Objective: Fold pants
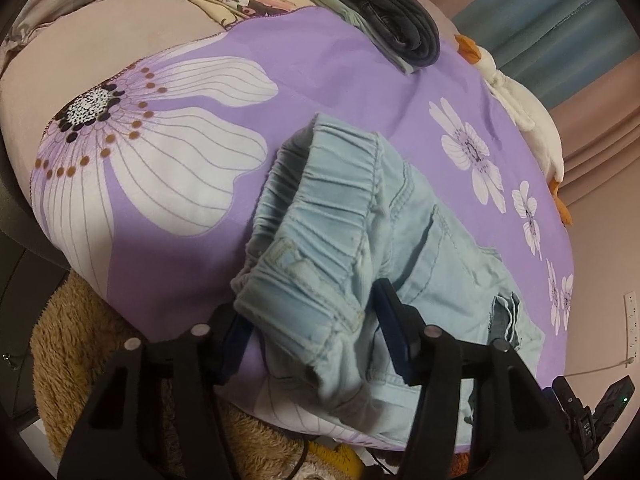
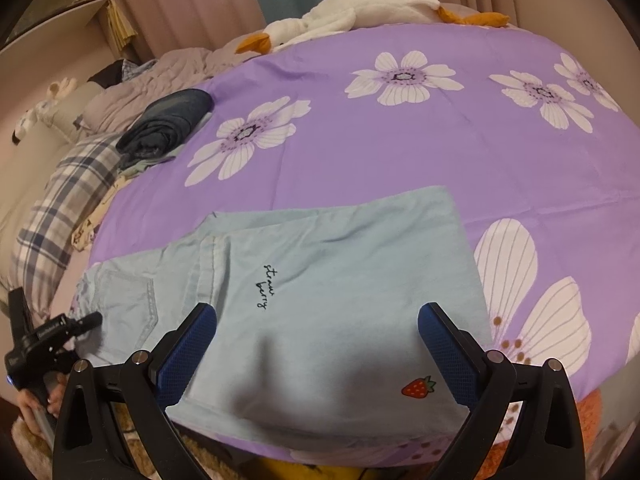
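Light blue pants (image 1: 360, 248) lie on a purple flowered sheet (image 1: 328, 92). In the left wrist view the gathered elastic waistband is bunched and lifted between the fingers of my left gripper (image 1: 316, 332), whose jaws stand apart around it. In the right wrist view the pants (image 2: 328, 280) lie flat with legs stacked, showing "straw berry" script and a strawberry print. My right gripper (image 2: 316, 344) is open, fingers straddling the leg end just above the cloth. The left gripper (image 2: 52, 336) shows at the left edge.
Folded dark clothes (image 1: 400, 28) sit at the sheet's far side, also in the right wrist view (image 2: 168, 124). A white plush goose (image 2: 360, 12) lies along the bed's edge. A plaid pillow (image 2: 64, 208) and brown fuzzy rug (image 1: 80, 344) are nearby.
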The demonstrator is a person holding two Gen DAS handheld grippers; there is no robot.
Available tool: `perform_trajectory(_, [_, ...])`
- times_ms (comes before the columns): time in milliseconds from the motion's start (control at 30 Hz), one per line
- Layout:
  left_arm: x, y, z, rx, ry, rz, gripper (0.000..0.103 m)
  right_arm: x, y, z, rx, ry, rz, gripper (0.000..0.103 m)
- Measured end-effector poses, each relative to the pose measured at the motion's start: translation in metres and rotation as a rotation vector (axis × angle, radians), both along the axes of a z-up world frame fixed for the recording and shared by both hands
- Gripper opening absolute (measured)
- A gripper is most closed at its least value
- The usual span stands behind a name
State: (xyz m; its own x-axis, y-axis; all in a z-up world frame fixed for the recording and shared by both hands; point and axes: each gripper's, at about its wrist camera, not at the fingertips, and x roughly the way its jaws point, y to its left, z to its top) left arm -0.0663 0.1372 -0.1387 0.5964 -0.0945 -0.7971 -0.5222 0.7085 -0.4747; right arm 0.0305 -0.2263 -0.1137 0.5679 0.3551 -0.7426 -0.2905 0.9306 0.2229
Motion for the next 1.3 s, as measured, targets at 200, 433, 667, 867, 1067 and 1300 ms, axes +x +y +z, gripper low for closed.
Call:
perform_trajectory(200, [-0.002, 0.0, -0.002, -0.077, -0.031, 0.044, 0.031, 0.0, 0.0, -0.002, 0.004, 0.011, 0.004, 0.1])
perform_trajectory(433, [-0.005, -0.012, 0.022, -0.032, -0.06, 0.04, 0.028, -0.004, -0.007, -0.001, 0.0, 0.003, -0.005, 0.1])
perform_trajectory(667, [-0.006, -0.024, 0.047, 0.019, -0.11, 0.009, 0.028, -0.001, -0.014, -0.002, 0.012, 0.015, -0.032, 0.1])
perform_trajectory(867, [-0.002, -0.032, 0.061, 0.047, -0.132, -0.018, 0.028, -0.002, -0.014, -0.002, 0.007, 0.007, -0.029, 0.1])
perform_trajectory(1067, [0.002, -0.041, 0.072, 0.071, -0.154, -0.051, 0.028, -0.002, -0.017, -0.002, 0.013, 0.014, -0.041, 0.1])
perform_trajectory(1300, [0.006, -0.049, 0.081, 0.068, -0.176, -0.075, 0.028, -0.003, -0.019, -0.002, 0.014, 0.014, -0.045, 0.1])
